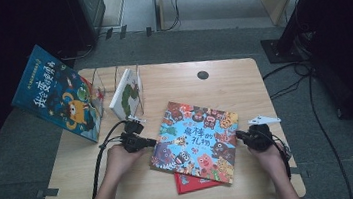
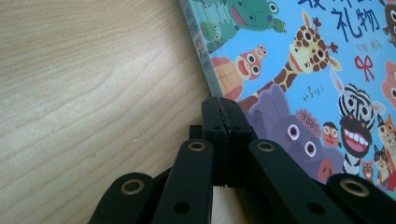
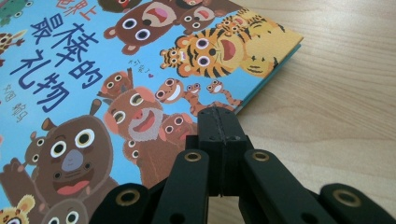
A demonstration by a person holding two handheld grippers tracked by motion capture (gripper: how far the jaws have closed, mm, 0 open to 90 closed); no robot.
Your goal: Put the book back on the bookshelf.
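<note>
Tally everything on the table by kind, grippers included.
Books lying flat: 2, animal picture book on a red book
Books standing in the rack: 2
Racks: 1
Grippers: 2, left gripper, right gripper
Total: 7

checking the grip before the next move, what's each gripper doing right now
left gripper: shut, jaws pressed together with nothing between them, tip at the left edge of the animal picture book.
right gripper: shut, holding nothing, tip at the book's right edge.

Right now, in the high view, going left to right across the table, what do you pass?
Dark blue picture book → white caterpillar book → left gripper → light blue animal book → right gripper.
</note>
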